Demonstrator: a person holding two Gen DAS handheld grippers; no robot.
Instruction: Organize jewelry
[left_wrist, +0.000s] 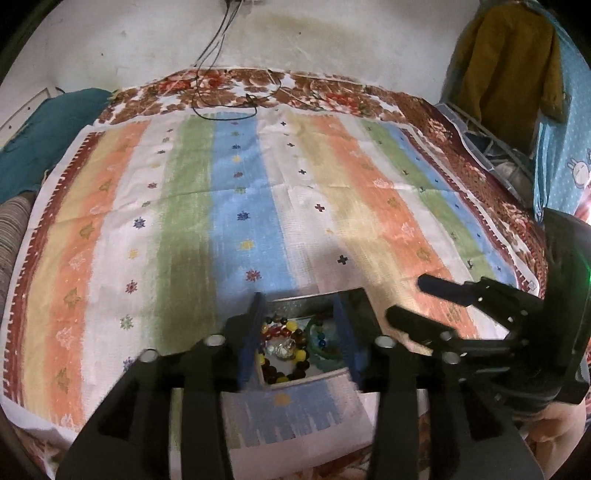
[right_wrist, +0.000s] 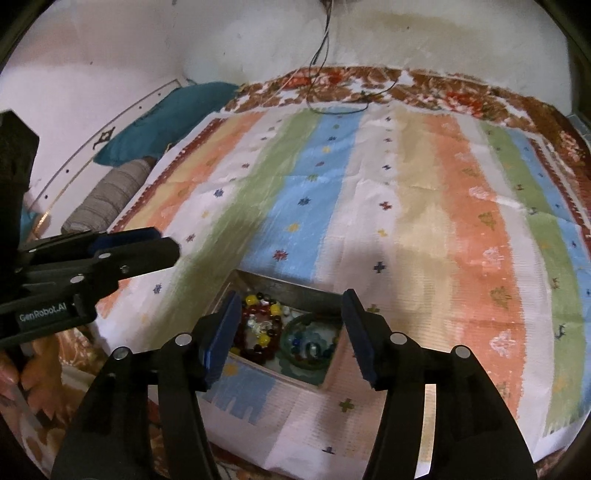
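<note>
A small open box (right_wrist: 291, 288) sits on the striped cloth near its front edge. It holds a beaded bracelet (right_wrist: 258, 325) of red, yellow and dark beads and a green bangle (right_wrist: 293, 356) with blue beads. The box (left_wrist: 295, 302) and bracelet (left_wrist: 284, 354) also show in the left wrist view. My left gripper (left_wrist: 299, 339) is open and empty, its fingers straddling the box. My right gripper (right_wrist: 291, 332) is open and empty, just above the box. The right gripper (left_wrist: 424, 299) appears at the right of the left wrist view; the left gripper (right_wrist: 155, 242) at the left of the right wrist view.
The striped cloth (left_wrist: 258, 206) covers a bed with a floral blanket (left_wrist: 258, 88). A black cable (left_wrist: 221, 107) lies at the far edge. A teal pillow (right_wrist: 166, 118) and a grey roll (right_wrist: 107, 195) lie at the left. A plastic organiser (left_wrist: 495, 151) stands at the right.
</note>
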